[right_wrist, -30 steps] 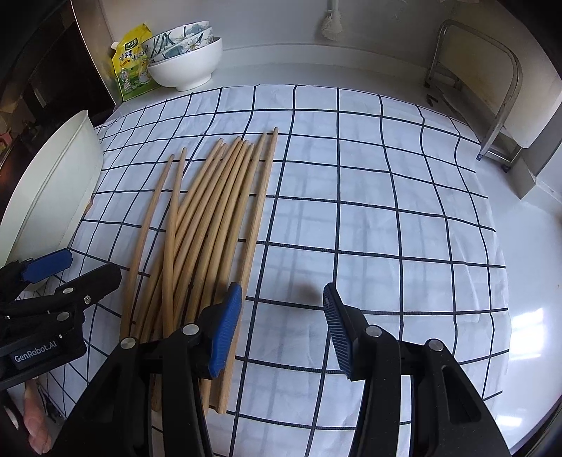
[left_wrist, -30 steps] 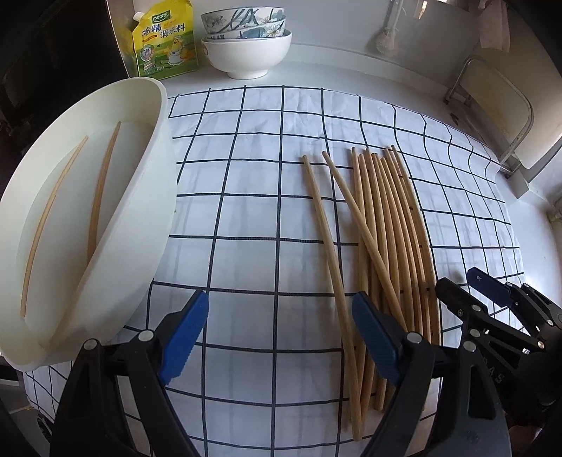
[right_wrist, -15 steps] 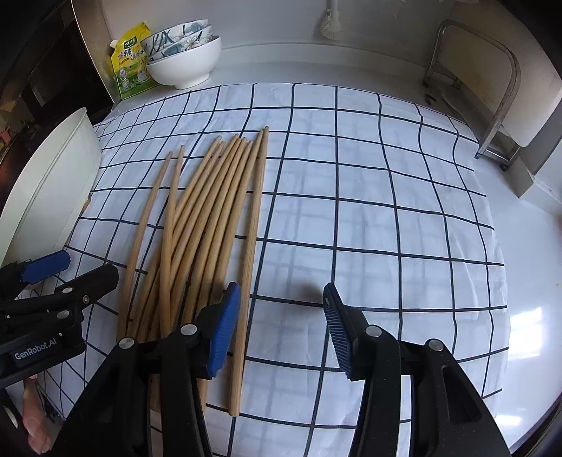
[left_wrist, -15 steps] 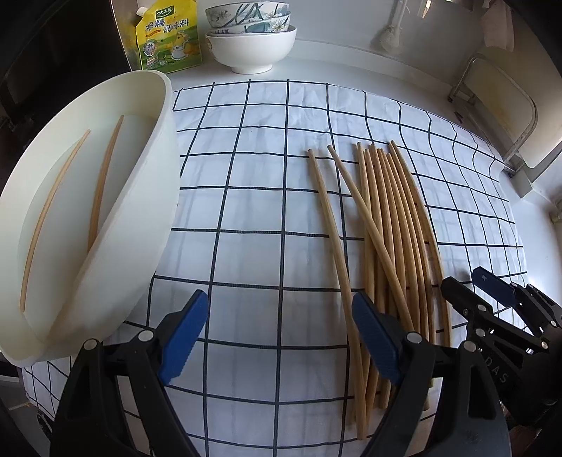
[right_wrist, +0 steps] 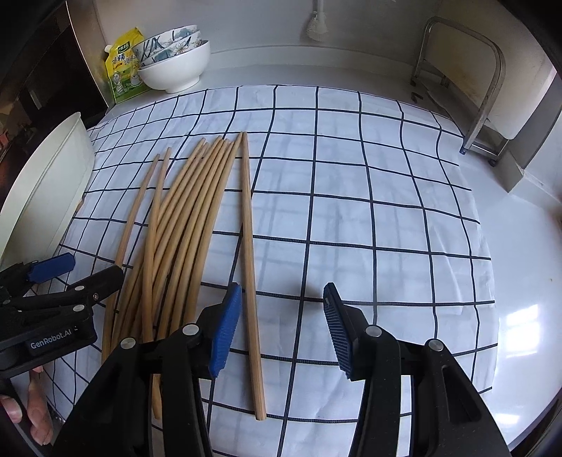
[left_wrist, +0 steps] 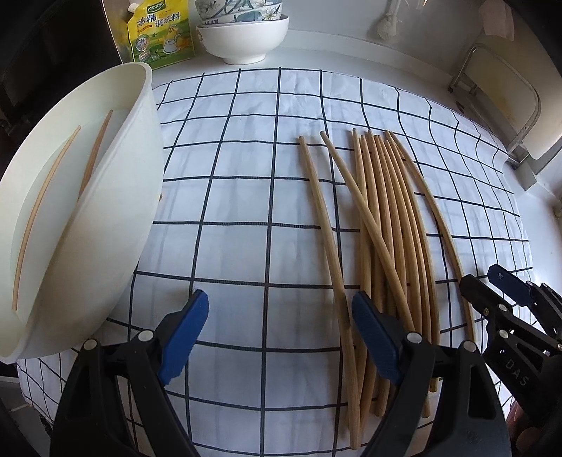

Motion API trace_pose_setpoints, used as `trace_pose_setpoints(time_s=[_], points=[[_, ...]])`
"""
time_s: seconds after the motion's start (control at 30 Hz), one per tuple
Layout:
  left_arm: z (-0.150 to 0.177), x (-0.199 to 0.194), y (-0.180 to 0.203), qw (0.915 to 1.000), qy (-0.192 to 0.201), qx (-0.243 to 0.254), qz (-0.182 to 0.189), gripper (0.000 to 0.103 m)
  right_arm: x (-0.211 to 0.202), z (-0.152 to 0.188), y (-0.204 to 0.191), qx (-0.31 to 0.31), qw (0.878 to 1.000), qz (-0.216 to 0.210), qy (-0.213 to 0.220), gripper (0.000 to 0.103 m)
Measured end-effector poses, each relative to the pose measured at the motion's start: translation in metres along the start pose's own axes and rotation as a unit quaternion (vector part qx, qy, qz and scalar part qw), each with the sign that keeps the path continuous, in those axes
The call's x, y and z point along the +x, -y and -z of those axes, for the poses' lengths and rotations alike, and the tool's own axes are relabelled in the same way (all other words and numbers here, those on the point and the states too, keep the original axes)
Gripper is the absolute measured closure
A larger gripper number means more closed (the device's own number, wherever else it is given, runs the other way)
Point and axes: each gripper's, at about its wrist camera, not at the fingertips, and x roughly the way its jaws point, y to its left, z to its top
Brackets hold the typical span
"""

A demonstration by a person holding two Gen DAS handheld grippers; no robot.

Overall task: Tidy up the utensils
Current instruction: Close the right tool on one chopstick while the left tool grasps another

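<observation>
Several long wooden chopsticks (left_wrist: 386,225) lie in a loose bundle on the checked cloth (left_wrist: 246,211); they also show in the right wrist view (right_wrist: 189,218). One chopstick (right_wrist: 250,267) lies apart at the bundle's right side. A white oval tub (left_wrist: 116,225) at the left holds two chopsticks (left_wrist: 45,207). My left gripper (left_wrist: 281,334) is open and empty over the cloth, its right finger above the bundle's near ends. My right gripper (right_wrist: 282,330) is open and empty, the lone chopstick just inside its left finger.
Stacked bowls (left_wrist: 242,31) and a yellow seasoning pouch (left_wrist: 158,31) stand at the back left. A metal rack (right_wrist: 467,77) stands at the back right. The tub (right_wrist: 45,190) sits at the cloth's left edge. The cloth's right side lies on a white counter (right_wrist: 520,281).
Both grippers have moved slightly forward and stayed open. The rightmost chopstick has shifted away from the bundle and now lies apart beside the right gripper's left finger.
</observation>
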Motion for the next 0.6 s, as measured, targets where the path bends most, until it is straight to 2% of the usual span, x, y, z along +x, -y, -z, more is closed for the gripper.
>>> trace_pose_setpoints(time_s=[0.1, 0.2, 0.37, 0.43, 0.5, 0.53, 0.57, 0.6], points=[[-0.001, 0.003, -0.002, 0.9999, -0.004, -0.008, 0.007, 0.021, 0.003, -0.001, -0.003, -0.004, 1.000, -0.001, -0.001, 0.056], [-0.001, 0.003, -0.001, 1.0000, -0.001, -0.007, 0.003, 0.027, 0.006, -0.003, -0.004, -0.006, 1.000, 0.001, -0.001, 0.056], [-0.003, 0.001, 0.003, 1.0000, 0.002, 0.000, -0.007, 0.046, 0.010, -0.006, -0.011, -0.022, 1.000, 0.011, 0.007, 0.056], [-0.005, -0.001, 0.005, 0.9999, 0.004, 0.005, -0.008, 0.062, 0.011, -0.007, -0.013, -0.027, 1.000, 0.009, 0.008, 0.058], [-0.006, -0.001, 0.007, 0.9999, 0.006, 0.012, -0.007, 0.073, 0.011, -0.008, -0.017, -0.035, 0.999, 0.005, 0.009, 0.070], [-0.006, -0.001, 0.008, 0.9998, 0.006, 0.015, -0.006, 0.083, 0.011, -0.008, -0.019, -0.039, 0.999, 0.004, 0.009, 0.075], [-0.005, -0.001, 0.008, 0.9998, 0.005, 0.019, -0.002, 0.092, 0.011, -0.008, -0.021, -0.042, 0.999, 0.002, 0.009, 0.086], [-0.005, -0.001, 0.010, 0.9998, 0.004, 0.022, 0.000, 0.095, 0.011, -0.008, -0.022, -0.044, 0.999, 0.001, 0.009, 0.095]])
